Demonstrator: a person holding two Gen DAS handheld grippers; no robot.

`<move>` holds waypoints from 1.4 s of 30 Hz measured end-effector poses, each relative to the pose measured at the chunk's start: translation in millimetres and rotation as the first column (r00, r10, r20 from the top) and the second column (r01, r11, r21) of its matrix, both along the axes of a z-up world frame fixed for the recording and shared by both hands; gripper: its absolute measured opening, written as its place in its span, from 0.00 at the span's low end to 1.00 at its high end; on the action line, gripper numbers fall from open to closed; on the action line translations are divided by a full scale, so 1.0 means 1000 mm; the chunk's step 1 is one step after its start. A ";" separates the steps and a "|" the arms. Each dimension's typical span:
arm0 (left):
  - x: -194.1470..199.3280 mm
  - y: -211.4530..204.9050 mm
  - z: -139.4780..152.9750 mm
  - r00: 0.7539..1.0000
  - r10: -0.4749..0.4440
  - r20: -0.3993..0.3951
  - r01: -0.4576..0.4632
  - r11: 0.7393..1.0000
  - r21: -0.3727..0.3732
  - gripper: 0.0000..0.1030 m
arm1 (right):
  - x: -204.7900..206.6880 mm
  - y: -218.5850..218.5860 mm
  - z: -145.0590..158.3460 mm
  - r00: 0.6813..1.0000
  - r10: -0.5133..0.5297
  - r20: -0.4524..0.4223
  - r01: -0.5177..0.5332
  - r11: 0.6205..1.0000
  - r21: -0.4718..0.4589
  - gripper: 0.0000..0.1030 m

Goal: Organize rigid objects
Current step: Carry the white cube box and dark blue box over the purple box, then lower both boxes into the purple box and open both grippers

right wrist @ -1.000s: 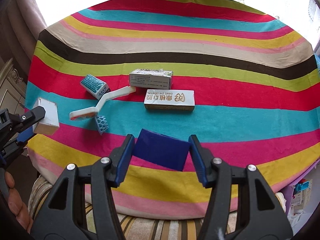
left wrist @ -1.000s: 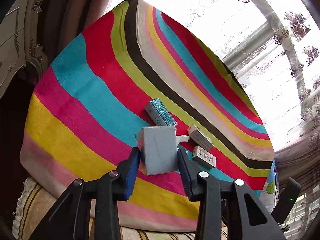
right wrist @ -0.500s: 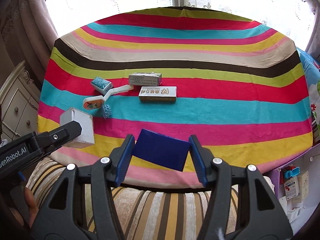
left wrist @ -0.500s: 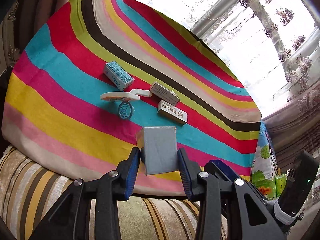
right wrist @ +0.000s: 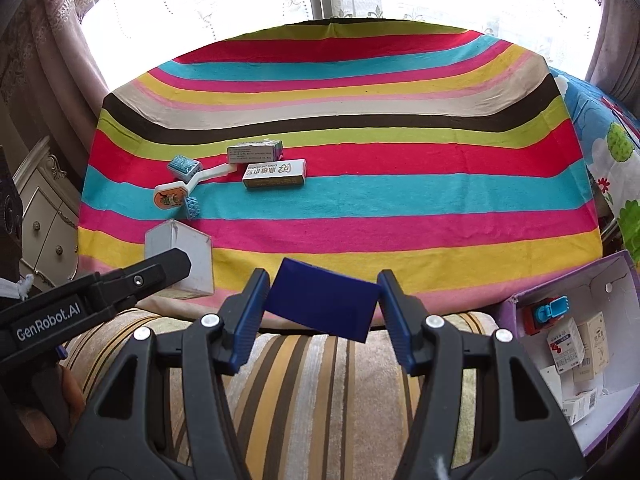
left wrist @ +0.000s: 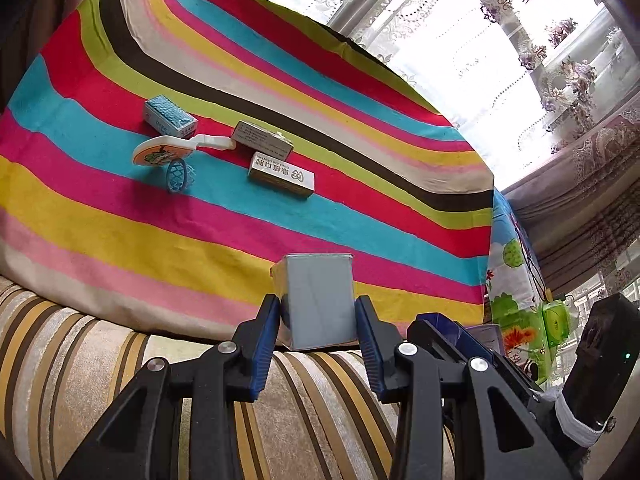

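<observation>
While the right hand-held gripper holds a blue box, the storage box sits to its right. The left hand-held gripper holds a grey box, farther away.

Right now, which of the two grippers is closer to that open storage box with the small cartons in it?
Right. The right gripper, clamping a dark blue box, hangs just beside the storage box; the left gripper, holding a grey box, sits on the far side.

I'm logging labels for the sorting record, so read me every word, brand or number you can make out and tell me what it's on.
"GenRobot.AI": side of the left tongs.
"DING ZHI DENTAL", beside large Chinese characters I can't read reliably: white and gold box on the striped cloth.
Small print on the grey-green box: too small.
Labels on the cartons in the purple bin: too small.
</observation>
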State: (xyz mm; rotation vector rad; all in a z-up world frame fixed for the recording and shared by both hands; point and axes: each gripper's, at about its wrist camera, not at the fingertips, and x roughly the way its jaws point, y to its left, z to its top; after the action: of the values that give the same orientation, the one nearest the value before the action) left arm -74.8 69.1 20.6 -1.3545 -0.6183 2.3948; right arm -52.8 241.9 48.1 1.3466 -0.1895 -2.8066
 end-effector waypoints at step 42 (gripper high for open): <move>0.094 0.252 0.017 0.746 -0.664 -0.055 0.666 0.744 0.056 0.40 | 0.141 0.271 0.028 0.848 -0.527 -0.049 0.529 0.847 0.047 0.58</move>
State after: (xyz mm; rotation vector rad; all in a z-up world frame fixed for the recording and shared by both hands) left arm 18.8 321.3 37.6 -1.2281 -0.1496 1.7787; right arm 87.9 513.3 75.9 1.4401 -0.5661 -3.2976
